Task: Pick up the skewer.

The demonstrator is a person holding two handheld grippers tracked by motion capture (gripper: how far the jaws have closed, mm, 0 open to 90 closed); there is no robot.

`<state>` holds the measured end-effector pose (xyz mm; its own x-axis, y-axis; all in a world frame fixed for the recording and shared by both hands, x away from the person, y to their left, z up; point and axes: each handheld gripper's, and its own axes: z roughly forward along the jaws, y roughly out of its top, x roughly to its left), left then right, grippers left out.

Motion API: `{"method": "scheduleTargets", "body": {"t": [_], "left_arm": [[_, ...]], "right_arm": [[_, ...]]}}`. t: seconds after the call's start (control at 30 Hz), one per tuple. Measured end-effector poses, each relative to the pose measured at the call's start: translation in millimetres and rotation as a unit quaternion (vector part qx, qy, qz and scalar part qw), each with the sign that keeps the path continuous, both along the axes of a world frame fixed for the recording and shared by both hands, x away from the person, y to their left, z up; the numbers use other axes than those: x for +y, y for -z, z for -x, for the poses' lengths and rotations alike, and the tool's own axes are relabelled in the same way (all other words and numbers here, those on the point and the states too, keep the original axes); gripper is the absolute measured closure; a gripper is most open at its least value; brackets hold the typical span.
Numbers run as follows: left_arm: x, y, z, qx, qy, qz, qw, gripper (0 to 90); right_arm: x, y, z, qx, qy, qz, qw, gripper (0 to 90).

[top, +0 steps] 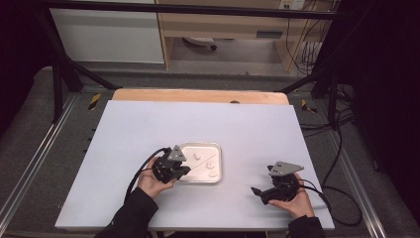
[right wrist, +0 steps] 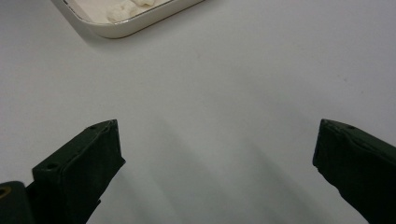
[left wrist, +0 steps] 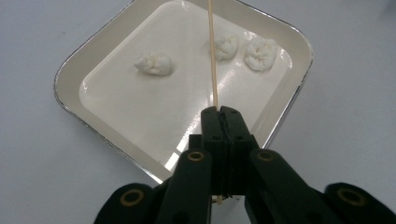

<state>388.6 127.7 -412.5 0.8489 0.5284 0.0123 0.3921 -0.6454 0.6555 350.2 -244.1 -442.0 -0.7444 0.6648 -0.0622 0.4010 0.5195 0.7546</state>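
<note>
Just left of the table's point(top: 148, 124) middle, toward the near edge, sits the white tray point(top: 218, 147), and that's where the action is. The left gripper point(top: 184, 170) is at the tray's near left corner, held in the person's left hand point(top: 151, 182). From the left gripper view, its jaws are pressed tight together, clenched on a thin wooden skewer point(left wrist: 213, 56) that runs straight up between them and out over the tray's floor. The skewer's lower end pokes out beneath the jaws; its far end leaves the top of that view, so where it stops I cannot say.

Three small white lumps point(left wrist: 154, 64) lie on the tray floor. One sits alone toward the left side in the left gripper view; two sit close together on the right, and the skewer crosses just beside the nearer of that pair. Whether it touches that lump is too close to call.

Over near the table's right near corner, the right gripper point(top: 257, 191) rests in the right hand point(top: 293, 201), well apart from the tray. The right gripper view shows its jaws spread wide, nothing between them but bare table, with a corner of the tray point(right wrist: 126, 29) at the top edge.
</note>
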Motion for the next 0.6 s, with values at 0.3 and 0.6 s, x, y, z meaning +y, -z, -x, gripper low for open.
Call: {"method": "scheduleTargets", "body": {"t": [0.3,0.6], "left_arm": [[-11.1,-7.0,5.8,0.0,0.016,-0.007,0.9998,88.9],[-26.6,-14.1,9.6,-0.003,0.035,-0.016,0.9992,88.9]], "right_arm": [[21.0,-13.0,2.9,-0.047,-0.035,0.061,0.9964,4.9],[33.0,-22.0,4.1,-0.078,-0.063,0.102,0.9897,7.6]]}}
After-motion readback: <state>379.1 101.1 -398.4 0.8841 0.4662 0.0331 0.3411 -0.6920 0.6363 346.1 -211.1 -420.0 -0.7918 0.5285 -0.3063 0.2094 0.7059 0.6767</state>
